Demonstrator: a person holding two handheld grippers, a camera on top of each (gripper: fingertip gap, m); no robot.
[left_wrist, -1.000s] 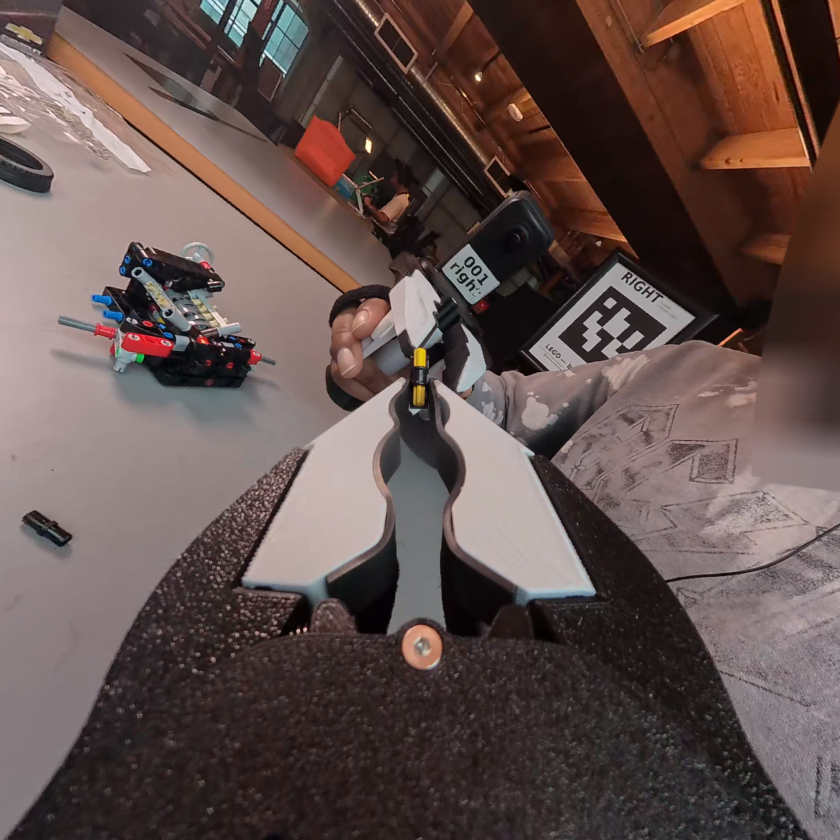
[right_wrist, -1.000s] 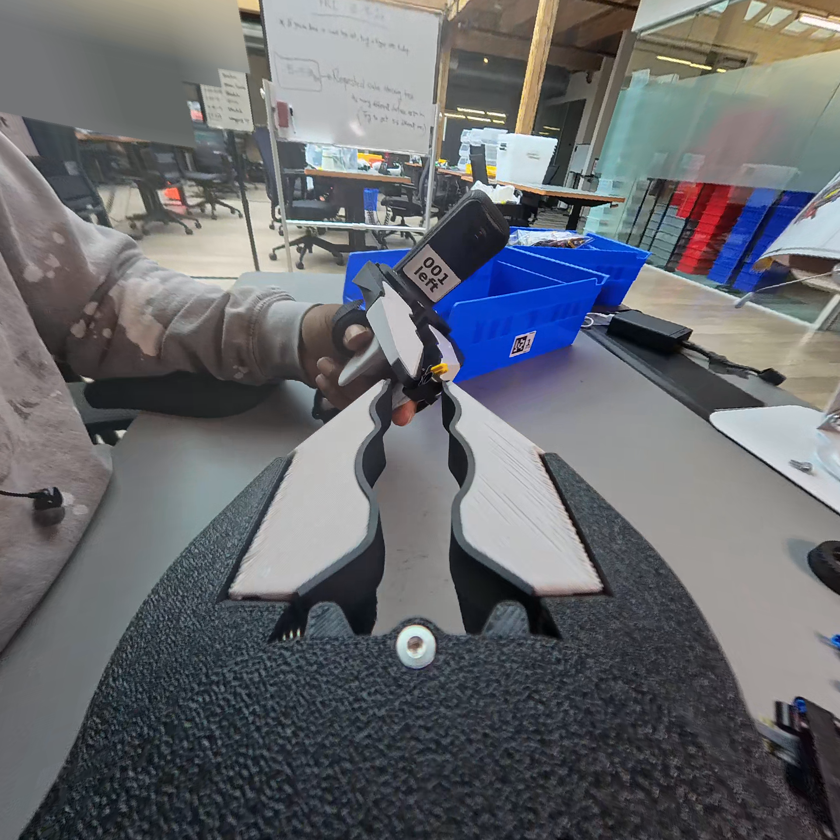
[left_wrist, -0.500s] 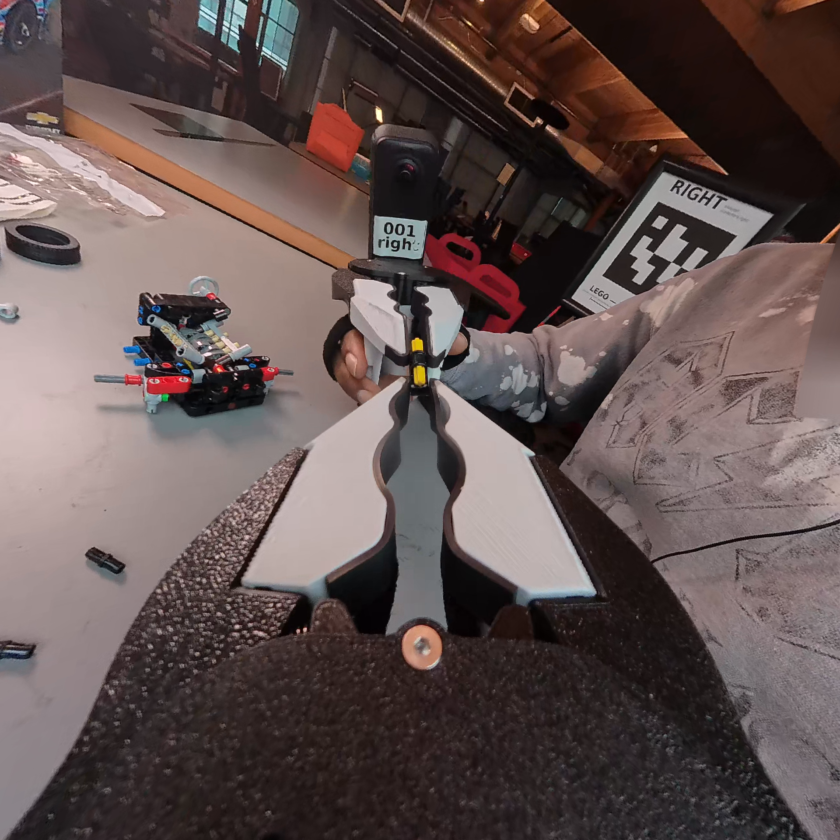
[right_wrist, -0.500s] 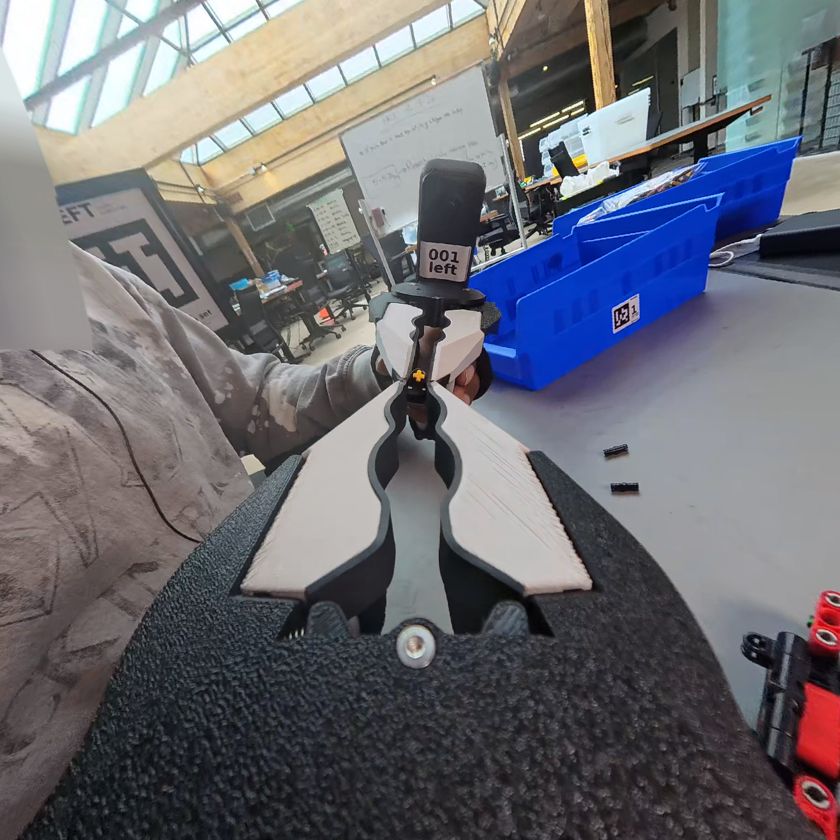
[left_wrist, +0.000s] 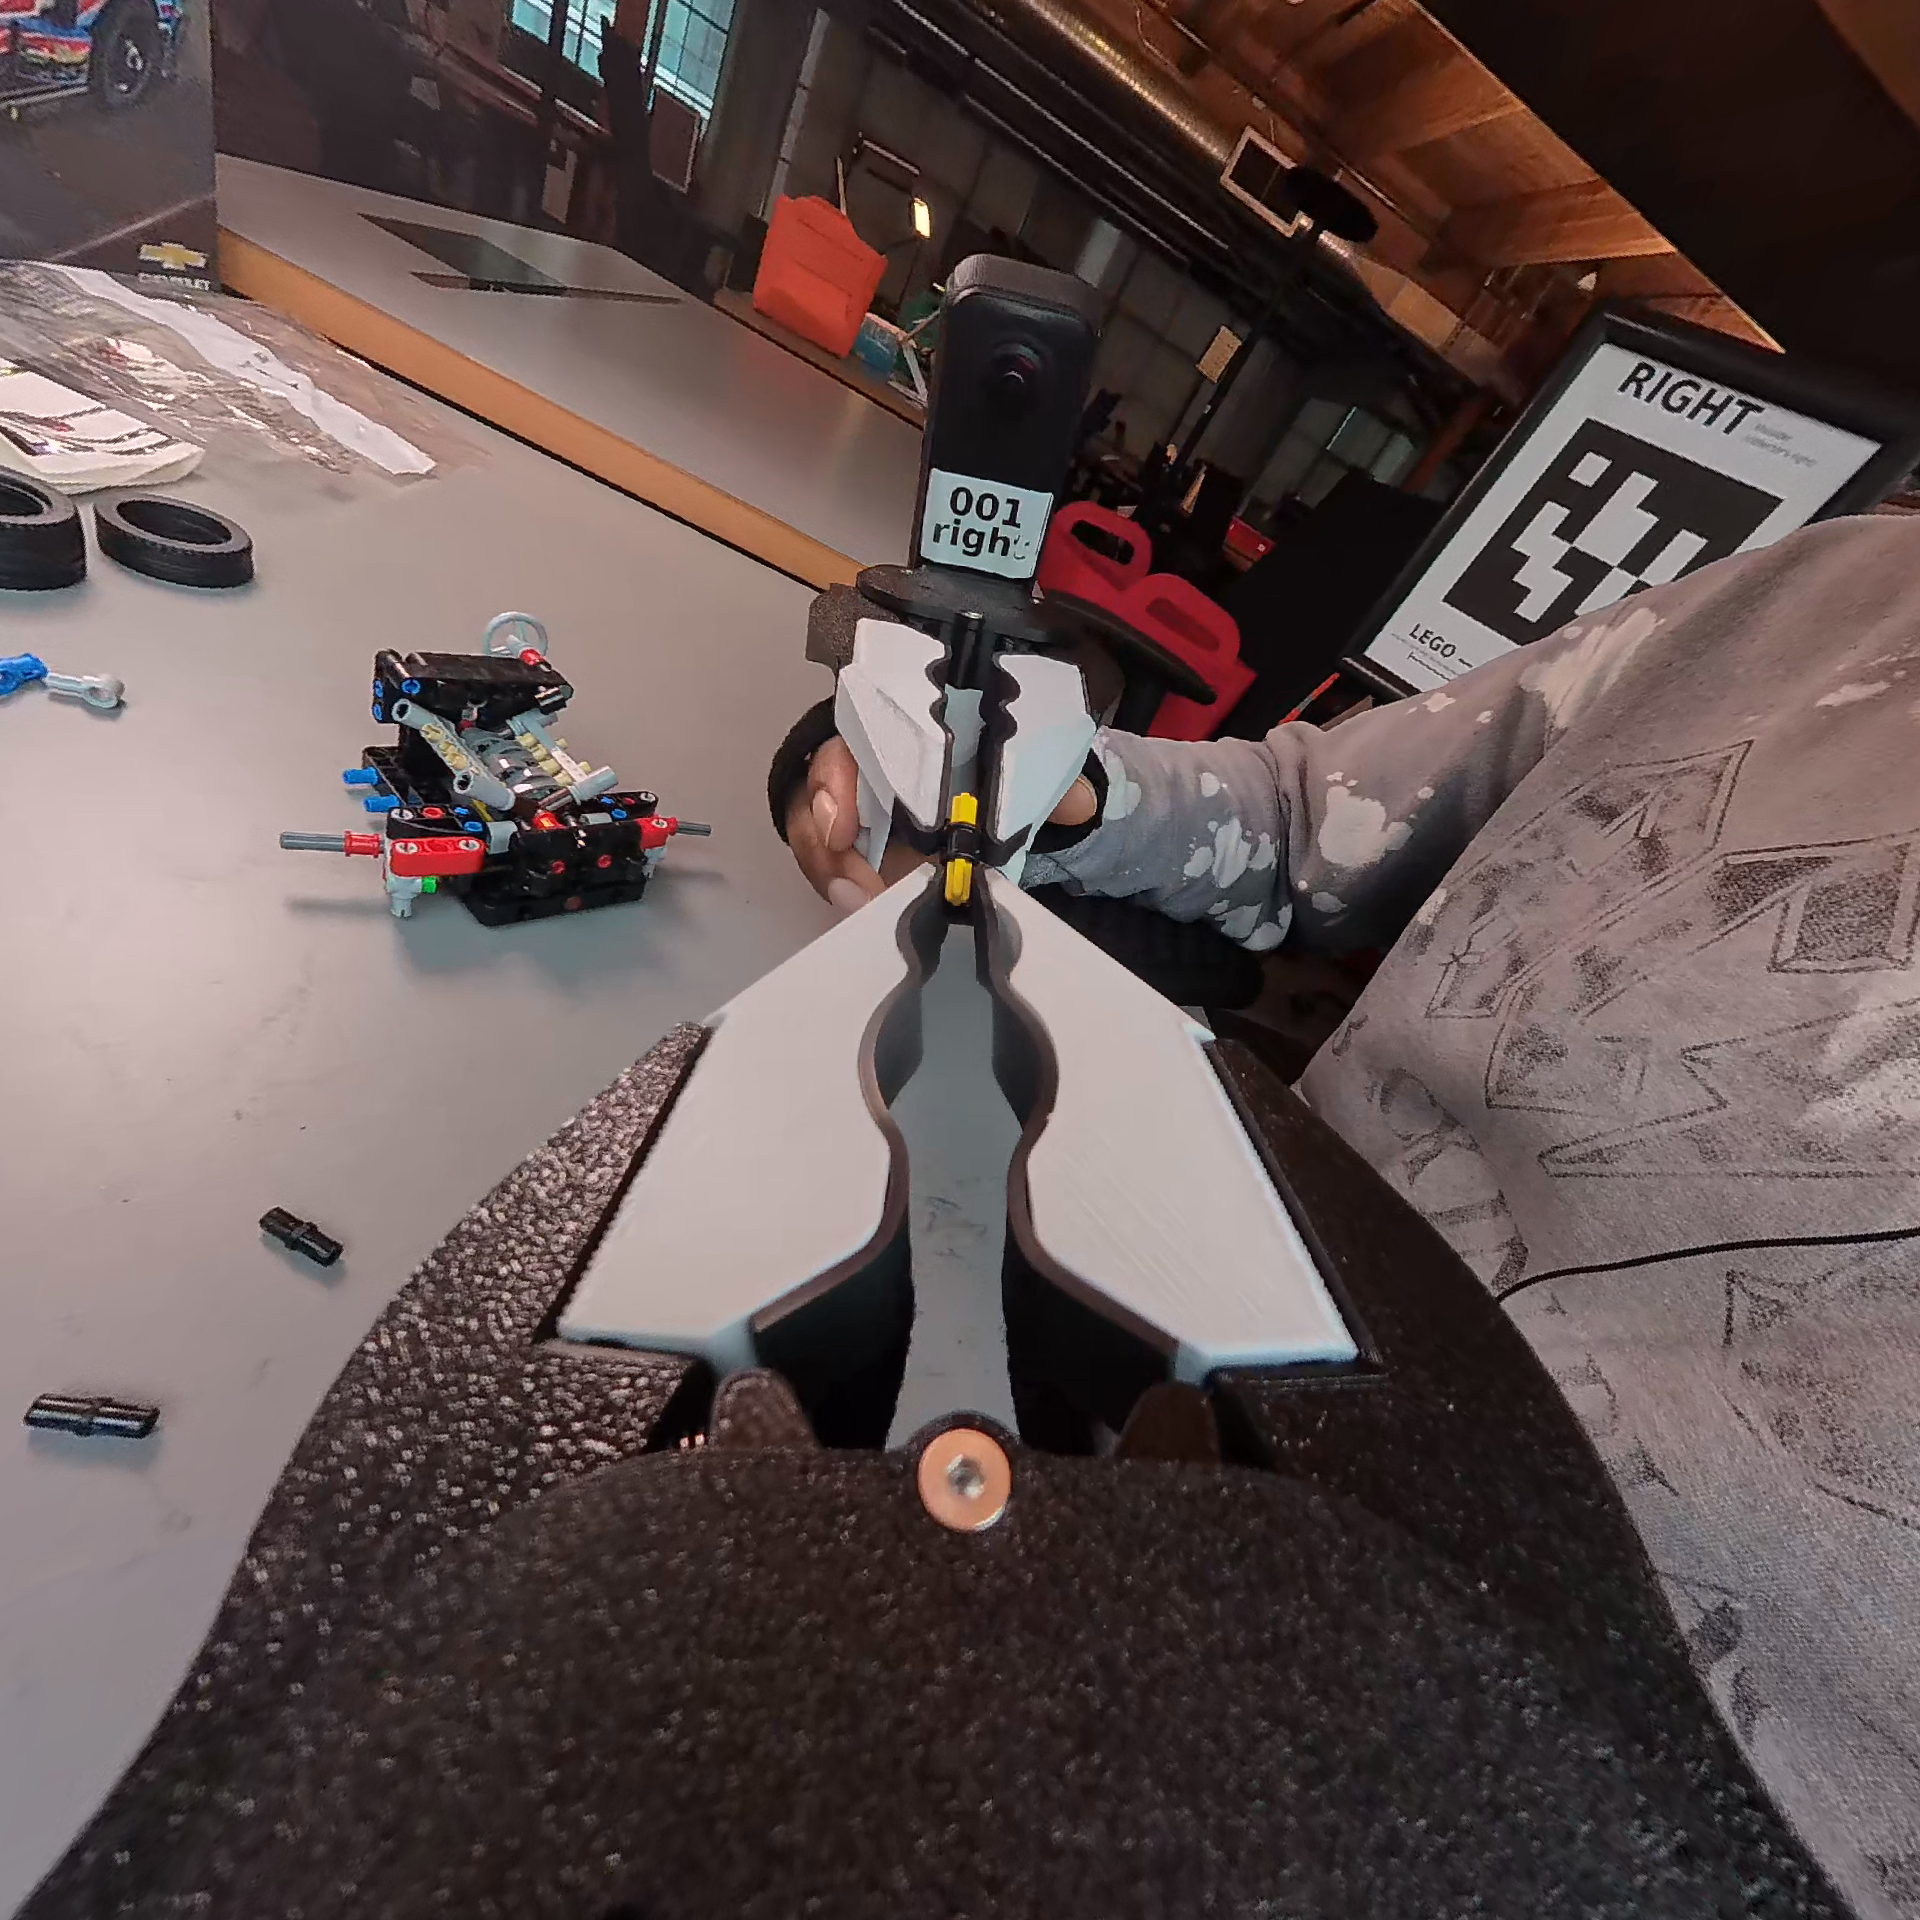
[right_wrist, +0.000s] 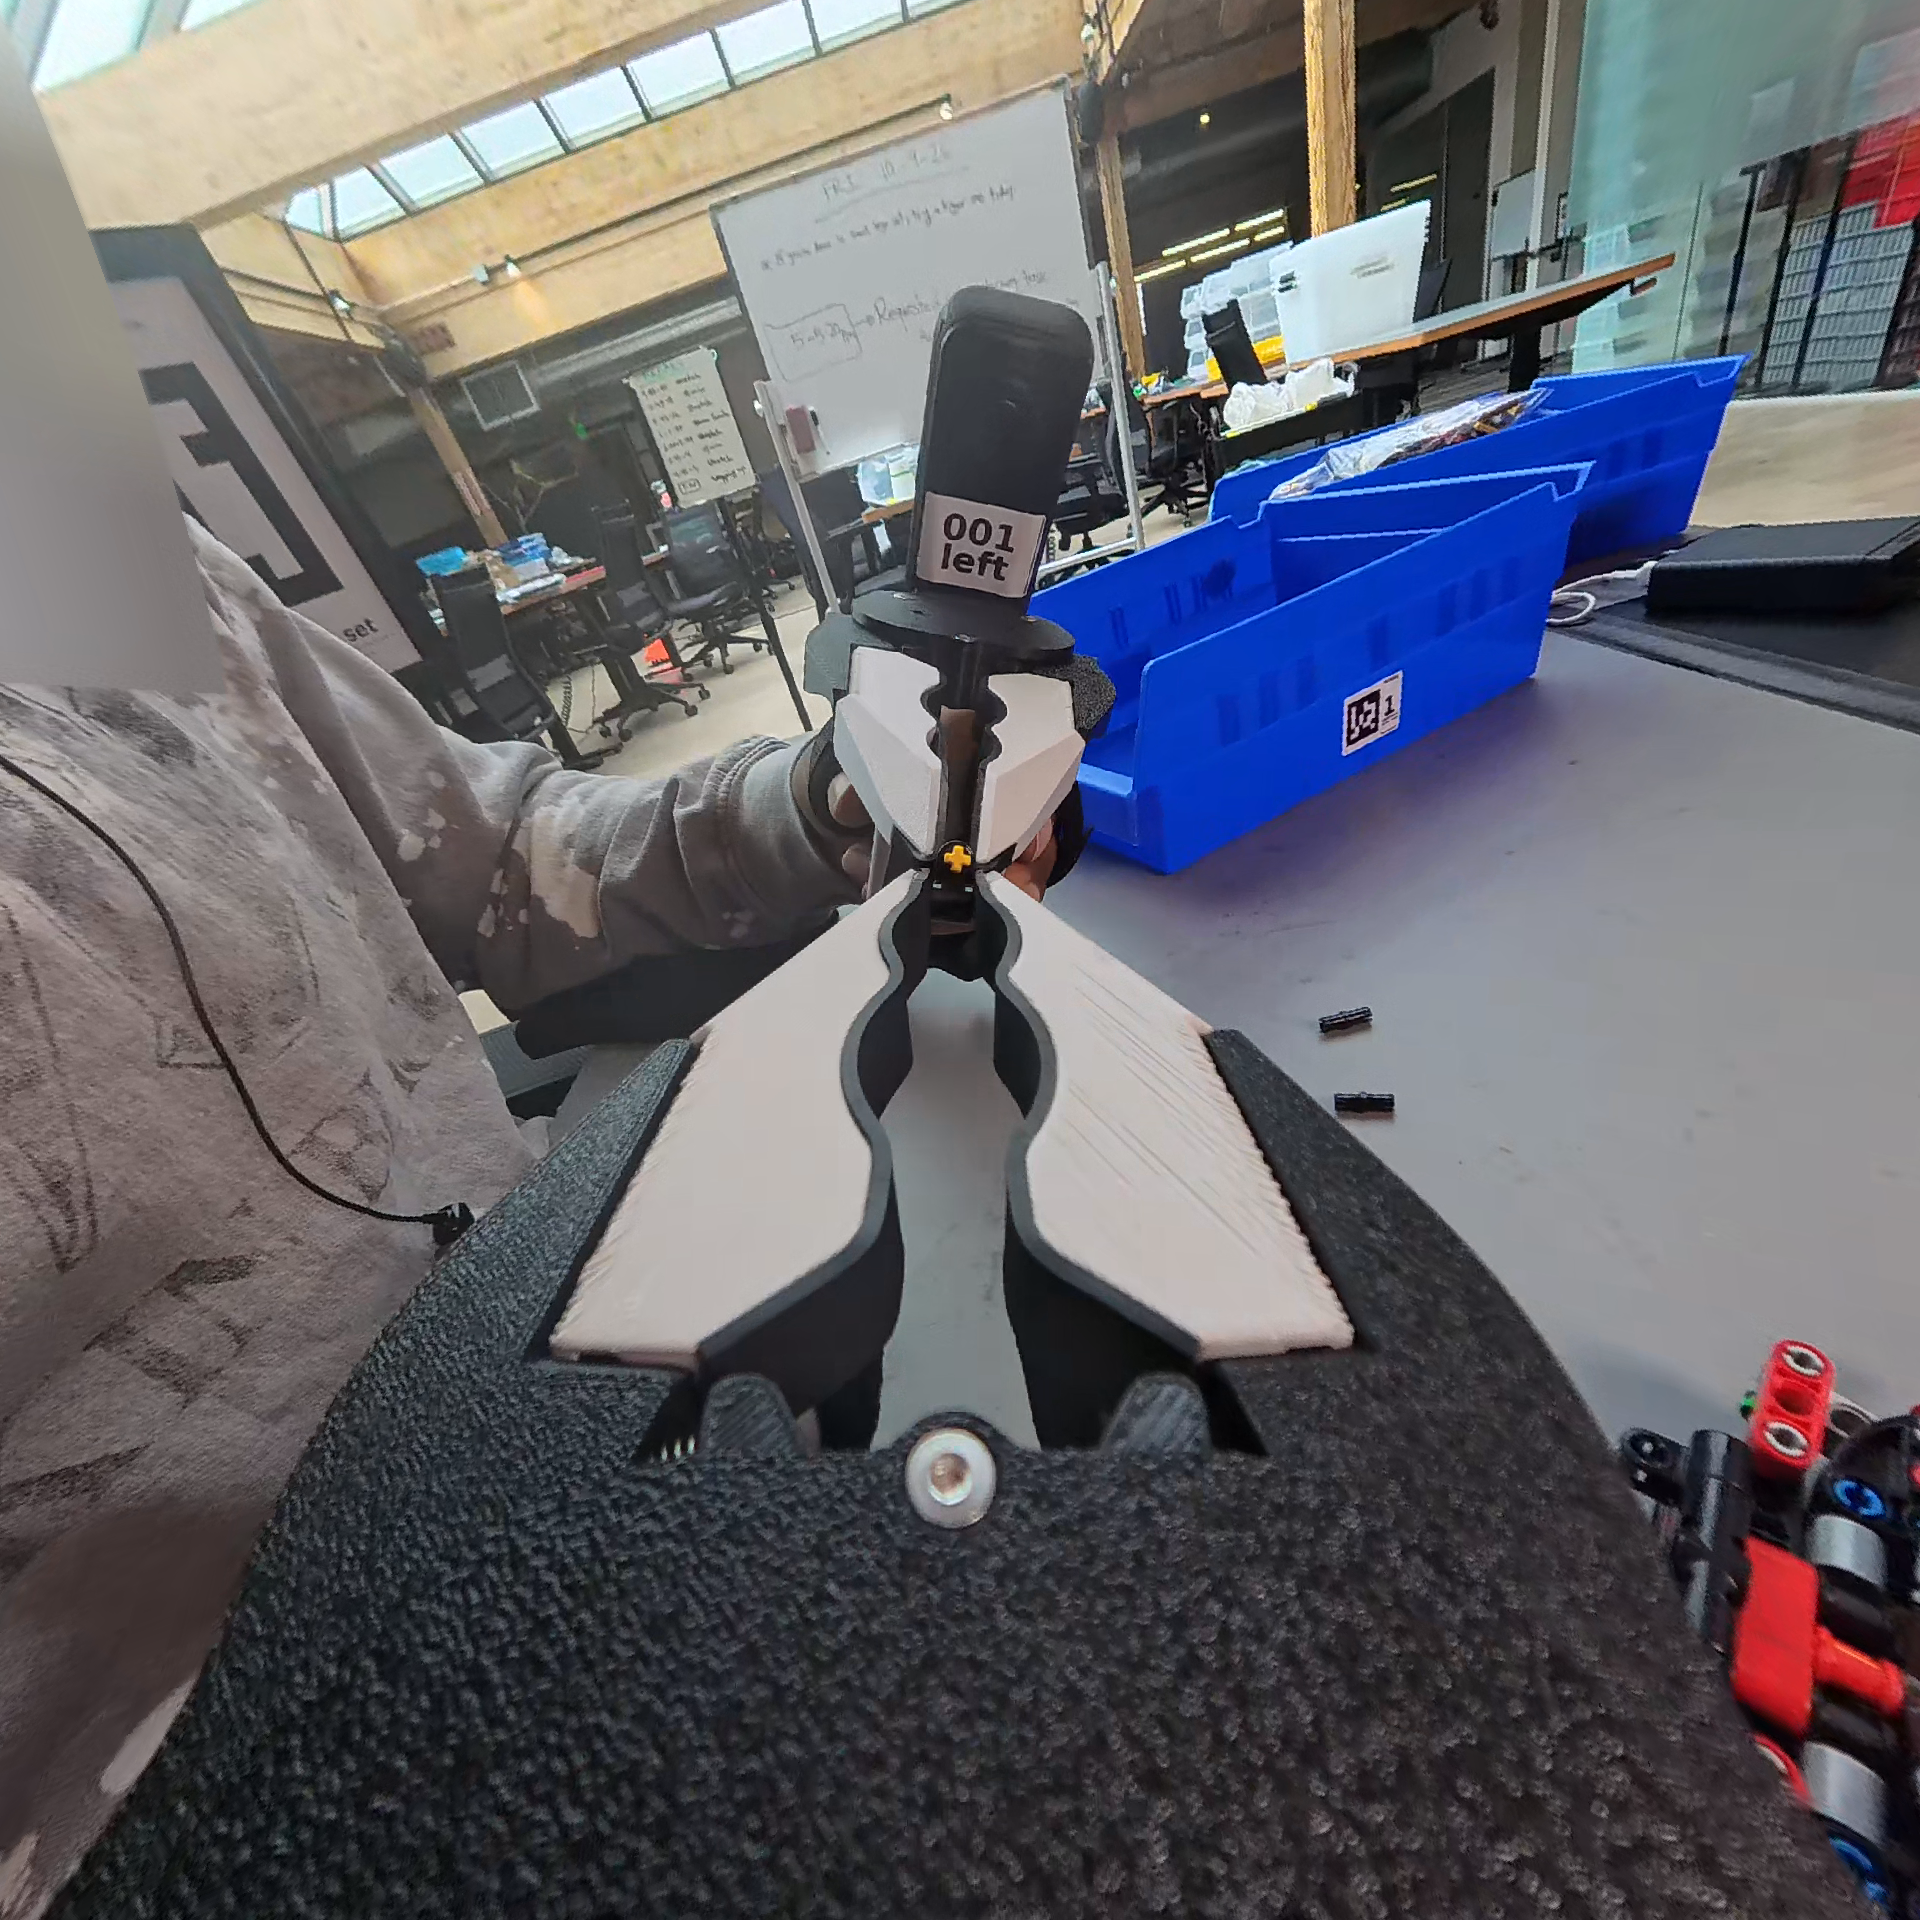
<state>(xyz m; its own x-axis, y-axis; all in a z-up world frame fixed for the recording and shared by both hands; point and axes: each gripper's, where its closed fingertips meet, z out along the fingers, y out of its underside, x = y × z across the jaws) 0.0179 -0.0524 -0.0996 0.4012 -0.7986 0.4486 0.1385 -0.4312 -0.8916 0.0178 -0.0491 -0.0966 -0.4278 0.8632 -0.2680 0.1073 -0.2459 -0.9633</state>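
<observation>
My left gripper (left_wrist: 951, 883) is shut on a small yellow axle pin (left_wrist: 960, 844), held above the grey table (left_wrist: 208, 1039). The right gripper (left_wrist: 964, 821) faces it tip to tip, upright, in a person's hand. In the right wrist view my right gripper (right_wrist: 951, 888) is shut on a small black part (right_wrist: 951, 909). The pin's yellow cross-shaped end (right_wrist: 956, 858) shows just beyond it, between the left gripper's (right_wrist: 956, 847) white fingertips. The pin and the black part touch; how far they are joined is hidden.
A partly built model of black, red and blue bricks (left_wrist: 499, 790) lies left of the grippers, and shows at the lower right in the right wrist view (right_wrist: 1808, 1579). Loose black pins (left_wrist: 301, 1236) (right_wrist: 1345, 1020), black tyres (left_wrist: 171, 540), blue bins (right_wrist: 1351, 644) and a marker sign (left_wrist: 1621, 520) stand around. The tips of both grippers are at nearly the same place.
Both grippers have turned from a tilted pose to upright, facing each other straight on, tips still together. The yellow pin has stayed in the left gripper.
</observation>
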